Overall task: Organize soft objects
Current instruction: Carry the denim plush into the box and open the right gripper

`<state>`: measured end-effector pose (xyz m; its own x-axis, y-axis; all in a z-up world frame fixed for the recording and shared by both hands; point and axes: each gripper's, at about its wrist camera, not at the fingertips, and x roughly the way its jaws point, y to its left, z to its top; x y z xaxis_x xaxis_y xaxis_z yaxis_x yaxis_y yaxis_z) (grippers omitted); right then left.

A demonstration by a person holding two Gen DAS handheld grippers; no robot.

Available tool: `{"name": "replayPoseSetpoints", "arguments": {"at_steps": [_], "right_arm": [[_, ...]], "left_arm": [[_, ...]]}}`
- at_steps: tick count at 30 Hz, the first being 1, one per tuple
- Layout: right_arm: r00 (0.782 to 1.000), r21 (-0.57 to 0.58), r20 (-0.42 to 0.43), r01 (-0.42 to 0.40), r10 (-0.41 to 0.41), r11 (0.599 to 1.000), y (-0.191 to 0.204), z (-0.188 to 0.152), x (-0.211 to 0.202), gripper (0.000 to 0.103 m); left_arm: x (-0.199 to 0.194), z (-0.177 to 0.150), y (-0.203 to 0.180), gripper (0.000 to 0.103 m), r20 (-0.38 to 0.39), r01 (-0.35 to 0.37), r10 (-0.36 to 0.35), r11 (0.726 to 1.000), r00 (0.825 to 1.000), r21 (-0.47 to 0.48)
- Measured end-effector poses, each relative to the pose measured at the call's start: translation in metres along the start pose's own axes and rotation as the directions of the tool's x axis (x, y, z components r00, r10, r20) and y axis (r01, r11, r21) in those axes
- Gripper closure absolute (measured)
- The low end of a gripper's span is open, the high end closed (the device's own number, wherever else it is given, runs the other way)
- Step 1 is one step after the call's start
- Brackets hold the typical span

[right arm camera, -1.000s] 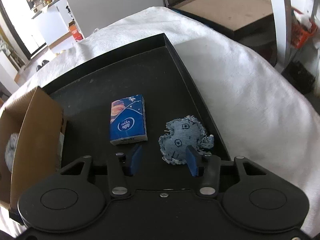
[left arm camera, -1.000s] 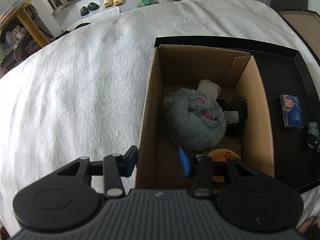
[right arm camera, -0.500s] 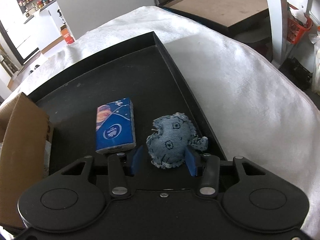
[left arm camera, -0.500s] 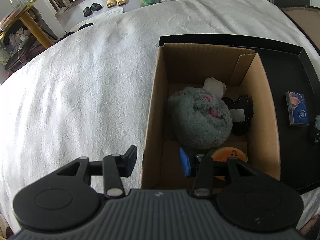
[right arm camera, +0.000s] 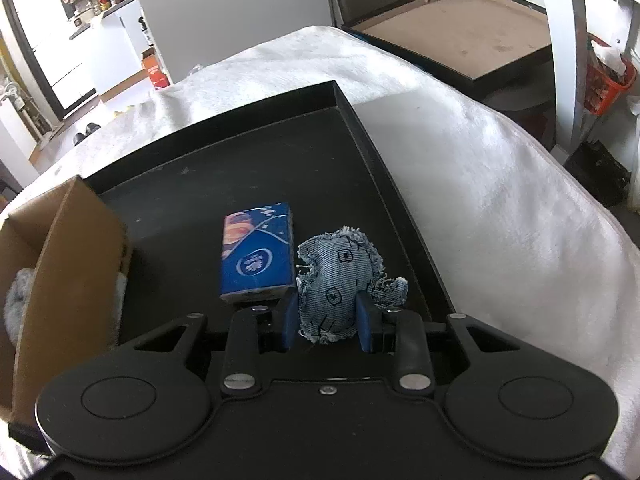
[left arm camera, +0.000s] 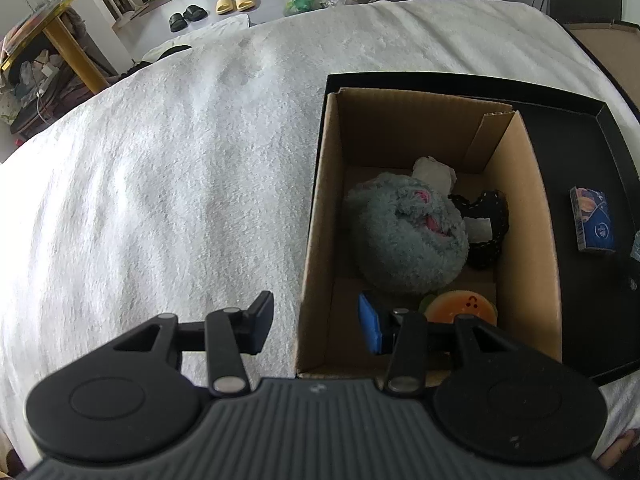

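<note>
Where pinched, frayed denim pouch (right arm camera: 340, 276)

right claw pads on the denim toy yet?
Touching. Right wrist view: the right claw has just closed, and both blue pads press the sides of the denim toy.

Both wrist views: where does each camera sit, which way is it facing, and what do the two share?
Left wrist: on the left gripper, angled down at the cardboard box; open jaws straddle its near-left wall; fingertips at lower right.
Right wrist: on the right gripper, looking down into the black tray; jaws just closed on the denim toy.
Shared: box, tray, blue tissue pack, white blanket.
</note>
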<state>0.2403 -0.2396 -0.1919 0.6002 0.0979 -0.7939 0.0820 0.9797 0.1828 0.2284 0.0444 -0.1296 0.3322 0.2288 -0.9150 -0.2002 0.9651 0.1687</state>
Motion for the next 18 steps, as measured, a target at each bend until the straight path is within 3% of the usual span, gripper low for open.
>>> {"name": "replayPoseSetpoints", "arguments": {"at_steps": [18], "right_arm": [[0.991, -0.089, 0.015, -0.129, 0.131, 0.988, 0.047, 0.023, -0.043, 0.073]], "left_arm": [[-0.012, -0.006, 0.02, 0.058, 0.034, 0.055, -0.054, 0.997, 0.998, -0.045]]}}
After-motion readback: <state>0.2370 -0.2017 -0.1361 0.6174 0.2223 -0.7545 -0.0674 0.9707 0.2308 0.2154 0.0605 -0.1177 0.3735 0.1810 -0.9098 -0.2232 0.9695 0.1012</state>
